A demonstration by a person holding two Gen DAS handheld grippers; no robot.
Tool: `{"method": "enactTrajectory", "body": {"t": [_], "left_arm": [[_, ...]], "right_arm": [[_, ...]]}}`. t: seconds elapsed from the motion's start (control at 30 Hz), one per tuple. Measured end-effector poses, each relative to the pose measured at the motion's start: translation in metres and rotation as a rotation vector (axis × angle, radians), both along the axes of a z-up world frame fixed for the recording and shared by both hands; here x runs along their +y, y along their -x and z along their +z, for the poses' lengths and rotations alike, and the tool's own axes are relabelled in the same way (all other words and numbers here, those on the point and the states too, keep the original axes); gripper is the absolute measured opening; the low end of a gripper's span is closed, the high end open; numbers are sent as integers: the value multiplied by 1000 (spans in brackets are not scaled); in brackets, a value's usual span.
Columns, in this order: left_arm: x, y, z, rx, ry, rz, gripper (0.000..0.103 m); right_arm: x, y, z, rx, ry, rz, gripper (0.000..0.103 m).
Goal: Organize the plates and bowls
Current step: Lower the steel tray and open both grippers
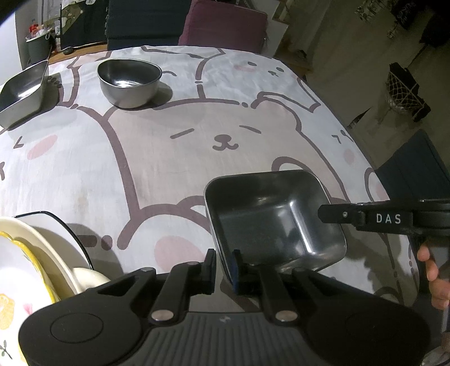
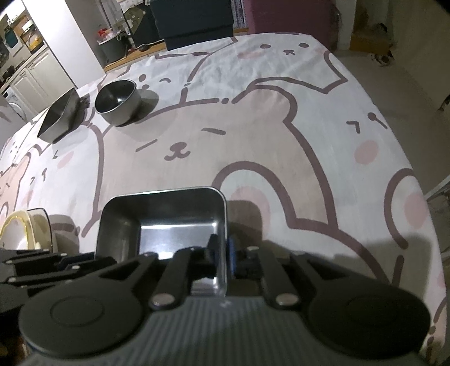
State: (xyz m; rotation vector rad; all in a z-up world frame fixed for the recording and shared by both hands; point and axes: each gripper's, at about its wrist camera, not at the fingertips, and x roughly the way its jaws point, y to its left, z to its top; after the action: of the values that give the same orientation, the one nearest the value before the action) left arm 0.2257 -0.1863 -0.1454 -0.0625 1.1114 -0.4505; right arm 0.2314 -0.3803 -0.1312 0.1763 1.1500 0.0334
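Observation:
A square steel tray (image 1: pixel 270 222) (image 2: pixel 166 225) rests on the bear-print tablecloth (image 1: pixel 168 157) near the front. My left gripper (image 1: pixel 223 264) straddles its near left rim, the blue pad against the wall and a narrow gap on the other side; it is open. My right gripper (image 2: pixel 222 253) straddles the tray's right wall, one finger inside and one outside, slightly apart from the steel. In the left wrist view one finger (image 1: pixel 337 215) of the right gripper reaches in from the right over the rim. A round steel bowl (image 1: pixel 129 81) (image 2: pixel 116 104) and a second square tray (image 1: pixel 22 93) (image 2: pixel 60 118) sit far left.
A stack of plates (image 1: pixel 42 253) (image 2: pixel 25 228), cream and yellow-rimmed with flowers, lies at the near left. The table's right edge (image 1: pixel 365 157) drops to the floor. Chairs (image 1: pixel 225 25) stand at the far side. A person's hand (image 1: pixel 430 270) holds the right tool.

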Motion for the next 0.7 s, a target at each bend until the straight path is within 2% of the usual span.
{"method": "enactTrajectory", "body": {"t": [0.03,0.1,0.23,0.33,0.37,0.4,0.47,0.57,0.7], "left_arm": [[0,0,0,0,1,0,15],[0,1,1,-3,2,0,24],[-3,5,4,-10,1,-6,31],[-3,8,8,-21,2,-7,43],[-3,9,9,-28,7,-12,50],[-3,10,11,-36,9,-15,63],[-2,13,16,-58,13,-16,83],[2,17,26,-90,27,-20,89],[11,21,46,-156,45,-9,103]], "right_arm": [[0,0,0,2,-2,1,23],[-1,2,1,0,-1,1,32],[-3,7,6,-13,0,2,52],[-5,12,8,-19,4,1,64],[-6,13,9,-20,8,0,67],[-7,15,10,-24,12,-5,71],[-10,18,13,-32,17,-15,80],[-16,25,21,-58,25,-45,87],[-23,33,32,-100,26,-76,100]]}}
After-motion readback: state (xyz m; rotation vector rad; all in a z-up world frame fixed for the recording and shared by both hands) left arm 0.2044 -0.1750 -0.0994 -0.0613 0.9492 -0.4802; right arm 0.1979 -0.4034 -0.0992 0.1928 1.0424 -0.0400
